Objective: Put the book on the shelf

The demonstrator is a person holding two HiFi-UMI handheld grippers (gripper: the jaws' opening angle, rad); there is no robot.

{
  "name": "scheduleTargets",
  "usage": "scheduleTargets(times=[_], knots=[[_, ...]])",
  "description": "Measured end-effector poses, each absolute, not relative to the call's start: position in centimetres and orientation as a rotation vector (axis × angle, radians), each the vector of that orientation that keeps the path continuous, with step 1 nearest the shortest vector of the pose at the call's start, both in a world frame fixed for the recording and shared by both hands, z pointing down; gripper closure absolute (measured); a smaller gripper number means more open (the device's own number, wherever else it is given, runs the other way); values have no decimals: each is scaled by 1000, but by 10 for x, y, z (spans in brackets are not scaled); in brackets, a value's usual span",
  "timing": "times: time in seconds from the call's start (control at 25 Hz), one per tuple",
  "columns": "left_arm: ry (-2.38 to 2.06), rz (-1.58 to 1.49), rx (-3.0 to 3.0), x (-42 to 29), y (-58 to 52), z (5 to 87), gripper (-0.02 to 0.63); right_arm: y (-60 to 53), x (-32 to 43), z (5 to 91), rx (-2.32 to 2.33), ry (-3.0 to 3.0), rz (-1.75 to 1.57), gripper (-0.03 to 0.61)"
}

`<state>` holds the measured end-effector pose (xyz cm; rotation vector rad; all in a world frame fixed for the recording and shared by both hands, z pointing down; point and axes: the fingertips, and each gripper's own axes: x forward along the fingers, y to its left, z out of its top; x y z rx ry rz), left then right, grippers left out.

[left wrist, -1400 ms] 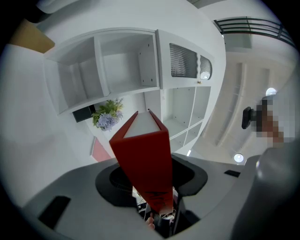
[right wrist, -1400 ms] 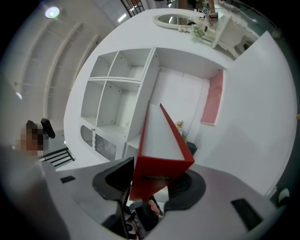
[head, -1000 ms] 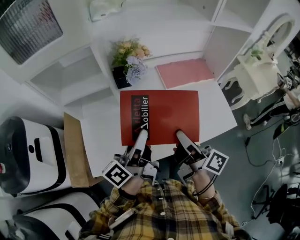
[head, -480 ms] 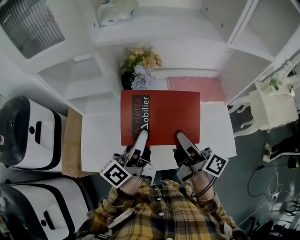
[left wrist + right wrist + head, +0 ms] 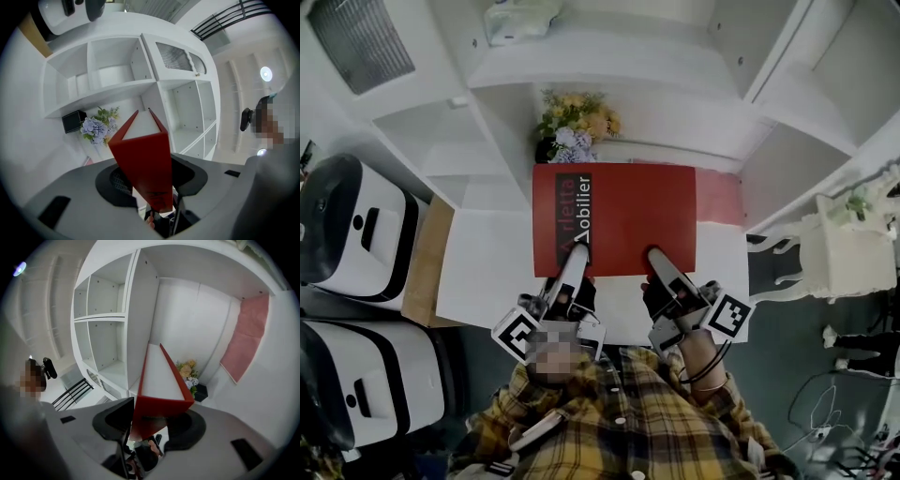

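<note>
A large red book (image 5: 619, 220) with white lettering on its cover is held flat above the white table (image 5: 487, 272), in front of the white shelf unit (image 5: 581, 56). My left gripper (image 5: 578, 251) is shut on the book's near edge at the left. My right gripper (image 5: 658, 255) is shut on the same edge at the right. In the left gripper view the red book (image 5: 145, 168) sits clamped between the jaws of the left gripper (image 5: 150, 190), its white page edge facing the shelf compartments. The right gripper view shows the book (image 5: 161, 394) the same way in the right gripper (image 5: 150, 422).
A flower bunch in a black pot (image 5: 574, 127) stands on the table just beyond the book's far edge. A pink mat (image 5: 719, 197) lies partly under the book at the right. White machines (image 5: 347, 225) and a wooden board (image 5: 422, 262) are at the left.
Both grippers carried the book away from me toward the shelf. Its far edge now reaches the flower pot and covers most of the pink mat. Both grips are unchanged.
</note>
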<state>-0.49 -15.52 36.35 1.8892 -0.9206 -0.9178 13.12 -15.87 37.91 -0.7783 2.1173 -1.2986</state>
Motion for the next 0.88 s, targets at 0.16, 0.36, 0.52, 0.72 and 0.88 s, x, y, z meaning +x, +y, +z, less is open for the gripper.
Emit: scheduleTargets(times=[0.16,0.36,0.52,0.72,0.88], knots=[[-917,-931,1896,-6,-154,361,423,-158,130,379,-770,2120,-1298,374],[-911,-926,1910,-5,-153,357,423,-156,131,375,-763,2111,-1276,374],[-909,-926,1912,-6,-152,356,423,-155,129,371,-762,2116,-1264,374],[-885,-935,1925,-7,-153,349,423,-155,128,365,-770,2113,-1244,374],[-858,-954,1947,-15,-156,337,423,-156,121,350,-779,2125,-1208,376]])
